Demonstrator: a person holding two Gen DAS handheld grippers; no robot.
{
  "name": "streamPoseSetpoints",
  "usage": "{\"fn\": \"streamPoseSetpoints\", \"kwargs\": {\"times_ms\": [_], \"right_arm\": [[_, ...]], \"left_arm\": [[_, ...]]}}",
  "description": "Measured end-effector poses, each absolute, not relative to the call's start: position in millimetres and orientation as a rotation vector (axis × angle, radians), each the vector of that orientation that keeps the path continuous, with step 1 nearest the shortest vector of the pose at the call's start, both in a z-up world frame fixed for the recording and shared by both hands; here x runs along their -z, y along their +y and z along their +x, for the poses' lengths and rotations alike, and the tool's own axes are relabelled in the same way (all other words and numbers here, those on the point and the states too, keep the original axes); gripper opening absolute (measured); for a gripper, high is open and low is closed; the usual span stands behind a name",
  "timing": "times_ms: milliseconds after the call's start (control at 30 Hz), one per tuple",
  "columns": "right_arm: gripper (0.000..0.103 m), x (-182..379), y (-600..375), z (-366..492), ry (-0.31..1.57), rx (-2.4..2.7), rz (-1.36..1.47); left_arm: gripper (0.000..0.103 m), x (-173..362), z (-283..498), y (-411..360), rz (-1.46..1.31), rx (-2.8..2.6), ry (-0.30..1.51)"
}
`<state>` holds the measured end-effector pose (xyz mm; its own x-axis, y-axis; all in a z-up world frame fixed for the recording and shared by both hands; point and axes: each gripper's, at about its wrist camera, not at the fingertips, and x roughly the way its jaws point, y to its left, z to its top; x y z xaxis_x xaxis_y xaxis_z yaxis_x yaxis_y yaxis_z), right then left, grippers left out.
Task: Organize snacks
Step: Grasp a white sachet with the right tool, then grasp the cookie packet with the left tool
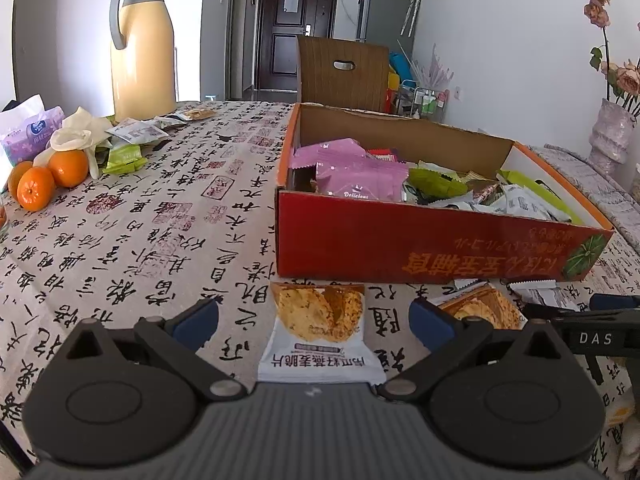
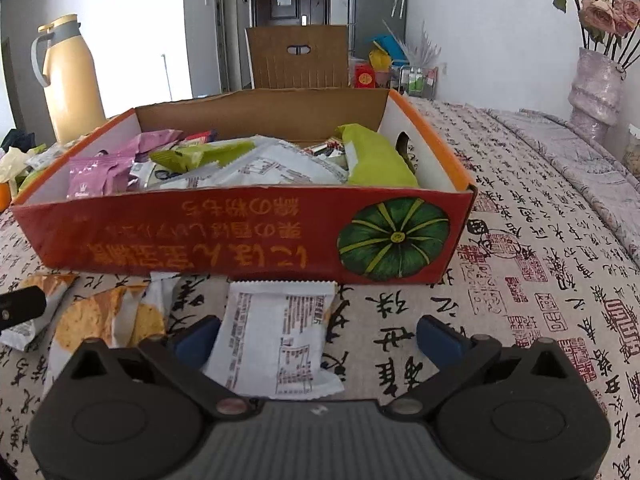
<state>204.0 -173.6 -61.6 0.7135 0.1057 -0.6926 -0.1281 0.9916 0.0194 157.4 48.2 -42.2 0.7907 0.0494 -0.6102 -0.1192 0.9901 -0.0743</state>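
The desk [image 1: 132, 216], covered in a beige cloth printed with black calligraphy, carries a shallow red-and-orange cardboard box [image 1: 400, 236] with a green pumpkin printed on its front wall. The box already holds a good heap of snacks, among them pink packets [image 1: 356, 178], lime-green ones and white ones, so much of the sorting looks done.

What is left lies outside the box. Along its near wall are a white packet with a biscuit picture [image 1: 318, 332], a second biscuit-print packet [image 1: 478, 310] beside it, and a white packet lying printed-label side up [image 2: 276, 340]. At the far left of the desk, near three oranges [image 1: 44, 180] and a tall cream-yellow thermos jug [image 1: 142, 44], a scatter of small white and green packets [image 1: 128, 148] also waits.

The left tongs [image 1: 314, 318] stand wide open with nothing held, the biscuit-picture packet lying on the cloth between their blue fingertips. The right tongs [image 2: 318, 338] are likewise spread wide and empty, the label-side-up packet lying between the tips, closer to the left one; whether it touches cannot be told. Judging by this, each packet is lined up for a grasp, and several more lifts into the box remain.
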Motion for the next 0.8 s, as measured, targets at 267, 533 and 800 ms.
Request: {"fn": "streamPoseSetpoints", "kwargs": {"times_ms": [267,533,800], "right_arm": [[0.094,61.0,-173.9,198.6,0.744,-0.159,-0.031],[0.043,55.9,-164.3,177.8,0.671,-0.252,-0.060],[0.040,47.1,-175.4,164.6,0.592,-0.227,-0.022]], "left_arm": [[0.103,42.7,157.4,48.2,-0.112,-0.093,0.656],[0.103,43.5,158.0,48.1,-0.112,-0.100,0.660],[0.103,46.9,164.9,48.9,-0.106,-0.120,0.709]]}}
